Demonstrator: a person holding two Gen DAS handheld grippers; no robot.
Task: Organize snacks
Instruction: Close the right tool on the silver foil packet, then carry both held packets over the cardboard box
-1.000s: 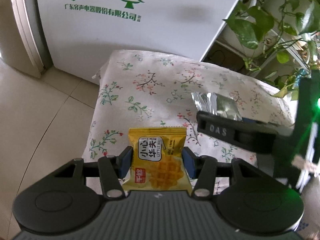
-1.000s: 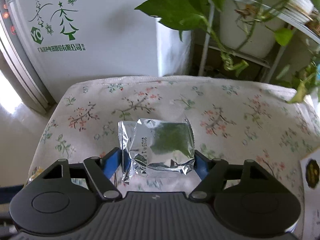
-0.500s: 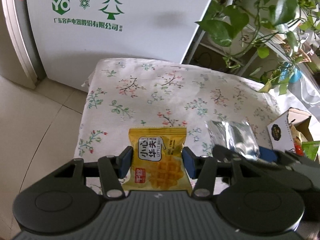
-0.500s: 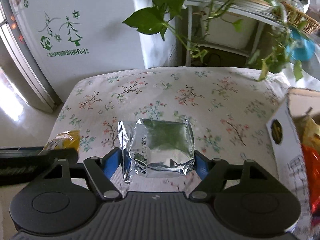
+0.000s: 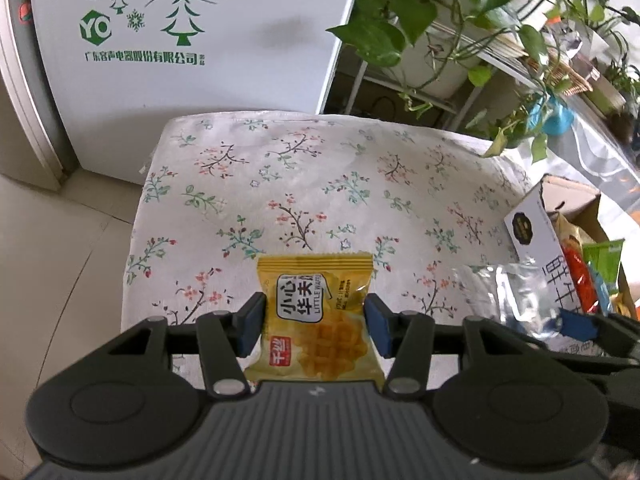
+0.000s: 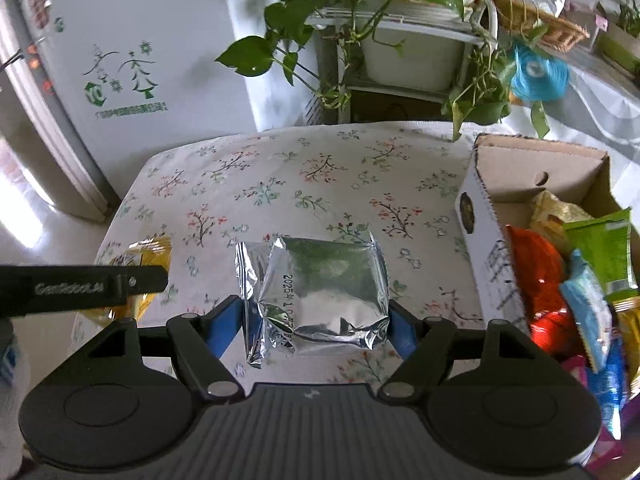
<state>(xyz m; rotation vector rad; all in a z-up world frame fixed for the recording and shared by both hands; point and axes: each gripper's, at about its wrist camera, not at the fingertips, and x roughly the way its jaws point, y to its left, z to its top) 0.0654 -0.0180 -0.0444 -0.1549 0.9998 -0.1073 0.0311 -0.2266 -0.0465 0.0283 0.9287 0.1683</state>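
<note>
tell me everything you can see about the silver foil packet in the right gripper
The silver foil packet is a small, roughly square pillow pack of shiny crinkled foil with no printed artwork, only a stamped date code down its left part. A crimped seam flap sticks out on its left. The right gripper is shut on it, blue pads pressing its two sides, holding it above the floral tablecloth, left of the cardboard snack box.

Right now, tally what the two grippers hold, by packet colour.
Yellow waffle packet, in left gripper: 1
Silver foil packet, in right gripper: 1
Total: 2
</note>
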